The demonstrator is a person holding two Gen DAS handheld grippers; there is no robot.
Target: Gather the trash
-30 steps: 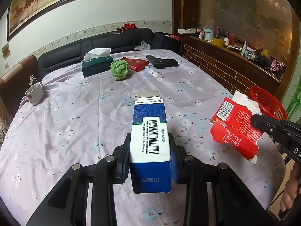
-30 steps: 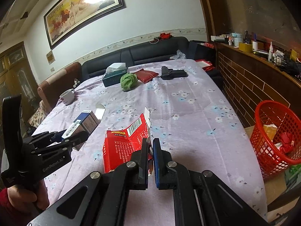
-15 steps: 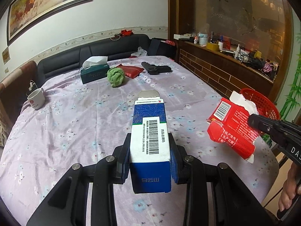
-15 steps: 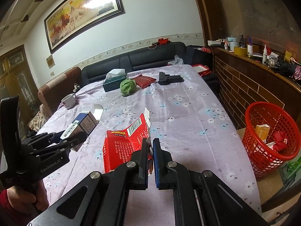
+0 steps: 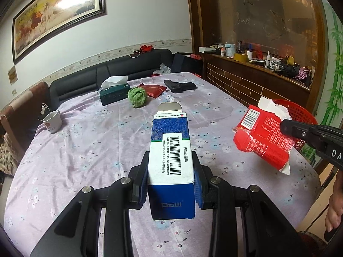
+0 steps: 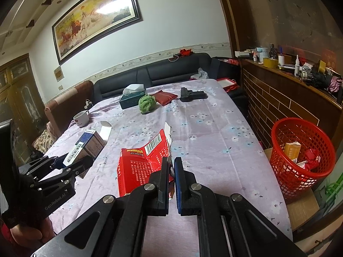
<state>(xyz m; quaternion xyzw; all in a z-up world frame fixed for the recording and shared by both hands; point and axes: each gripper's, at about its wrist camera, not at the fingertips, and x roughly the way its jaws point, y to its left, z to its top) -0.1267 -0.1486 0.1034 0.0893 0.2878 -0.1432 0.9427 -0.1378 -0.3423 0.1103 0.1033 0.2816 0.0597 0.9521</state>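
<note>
My left gripper (image 5: 171, 169) is shut on a blue and white medicine box (image 5: 170, 150) and holds it above the table; it also shows in the right wrist view (image 6: 85, 147). My right gripper (image 6: 171, 167) is shut on a torn red carton (image 6: 141, 162), held above the table; the carton shows at the right of the left wrist view (image 5: 263, 137). A red mesh trash basket (image 6: 300, 160) with several pieces of trash stands on the floor right of the table.
The table has a floral purple cloth (image 6: 214, 132). On it are a white mug (image 6: 81, 117), a green tissue box (image 6: 130, 100), a green cloth ball (image 6: 146, 103), a red pouch (image 6: 164, 97) and a black toy pistol (image 6: 191, 95). A brick-fronted counter (image 6: 289, 98) runs along the right.
Both grippers have risen and pulled back from the table with their boxes still held. The red basket now shows more fully in the right wrist view.
</note>
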